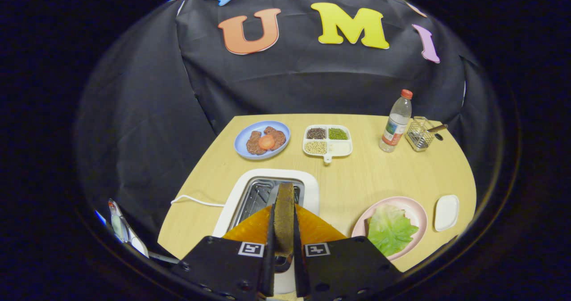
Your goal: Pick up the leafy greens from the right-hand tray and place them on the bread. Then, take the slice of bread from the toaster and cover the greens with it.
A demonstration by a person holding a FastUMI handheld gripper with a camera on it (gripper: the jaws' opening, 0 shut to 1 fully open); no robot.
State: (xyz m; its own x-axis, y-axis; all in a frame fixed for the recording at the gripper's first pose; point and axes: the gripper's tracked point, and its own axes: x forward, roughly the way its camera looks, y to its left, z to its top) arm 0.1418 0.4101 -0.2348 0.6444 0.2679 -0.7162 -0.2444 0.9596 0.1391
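My gripper (284, 216) is shut on a brown slice of bread (284, 212), held on edge between both fingers just above the white toaster (308, 180), whose metal slots show behind the slice. To the right of the fingers a pink plate (417, 207) holds a pale green lettuce leaf (390, 229). The leaf lies over another slice of bread (368, 224), of which a brown corner peeks out at the leaf's left side.
A white cable (196, 199) runs left from the toaster. At the table's far side stand a blue plate with meat and tomato (262, 139), a white divided dish of seeds (327, 140), a water bottle (395, 122) and a wire basket (419, 134). A small white tray (446, 212) lies beside the pink plate.
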